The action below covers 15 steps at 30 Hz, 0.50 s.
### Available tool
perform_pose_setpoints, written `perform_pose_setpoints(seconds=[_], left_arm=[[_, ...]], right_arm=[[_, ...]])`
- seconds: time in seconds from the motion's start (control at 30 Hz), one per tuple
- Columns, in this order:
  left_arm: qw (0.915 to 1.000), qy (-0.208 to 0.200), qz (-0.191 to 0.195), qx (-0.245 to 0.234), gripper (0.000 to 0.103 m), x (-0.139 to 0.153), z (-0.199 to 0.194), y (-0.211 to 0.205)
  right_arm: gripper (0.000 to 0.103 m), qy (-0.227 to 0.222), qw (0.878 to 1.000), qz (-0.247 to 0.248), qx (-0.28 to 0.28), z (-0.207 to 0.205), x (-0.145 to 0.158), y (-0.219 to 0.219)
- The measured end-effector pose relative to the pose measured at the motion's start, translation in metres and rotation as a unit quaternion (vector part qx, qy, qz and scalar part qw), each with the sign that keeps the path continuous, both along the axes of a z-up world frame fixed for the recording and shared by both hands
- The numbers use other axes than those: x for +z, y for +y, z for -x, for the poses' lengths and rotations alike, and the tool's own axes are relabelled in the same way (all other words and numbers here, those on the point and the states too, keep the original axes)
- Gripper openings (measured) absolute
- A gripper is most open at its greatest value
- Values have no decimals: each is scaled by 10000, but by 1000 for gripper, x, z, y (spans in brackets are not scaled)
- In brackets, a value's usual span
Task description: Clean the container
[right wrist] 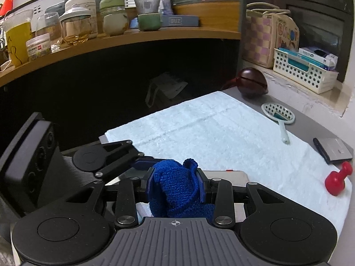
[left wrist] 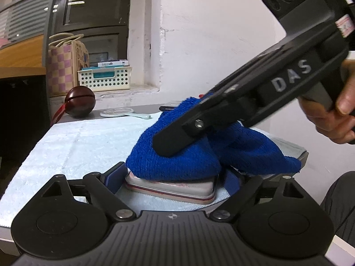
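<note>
On white towel [left wrist: 77, 141], container [left wrist: 170, 187] flat, long axis crosswise.

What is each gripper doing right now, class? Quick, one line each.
Left gripper: closed around the metal container, steadying it on the white towel.
Right gripper: shut on the blue cloth, pressing it onto the container.

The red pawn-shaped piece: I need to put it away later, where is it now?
In the right wrist view the red pawn-shaped piece lies at the far right on the white towel, just below the grey flat case.
</note>
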<state>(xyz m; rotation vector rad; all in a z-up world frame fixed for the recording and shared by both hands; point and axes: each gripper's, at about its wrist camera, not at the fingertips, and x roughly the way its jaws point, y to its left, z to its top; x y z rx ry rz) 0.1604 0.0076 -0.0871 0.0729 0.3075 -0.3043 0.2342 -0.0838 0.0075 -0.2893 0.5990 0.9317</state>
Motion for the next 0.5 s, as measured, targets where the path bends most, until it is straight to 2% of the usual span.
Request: perform_pose_setpoints(seconds=[0.17,0.5], left_arm=[[10000,-18,5,-3,91,0,0,1],[10000,-29,6,11,91,0,-2,1]], right_arm=[[40,-60,10000,-12,27,-2,-1,0],[40,-219,9971,-44,-732,-36,-5,-20]])
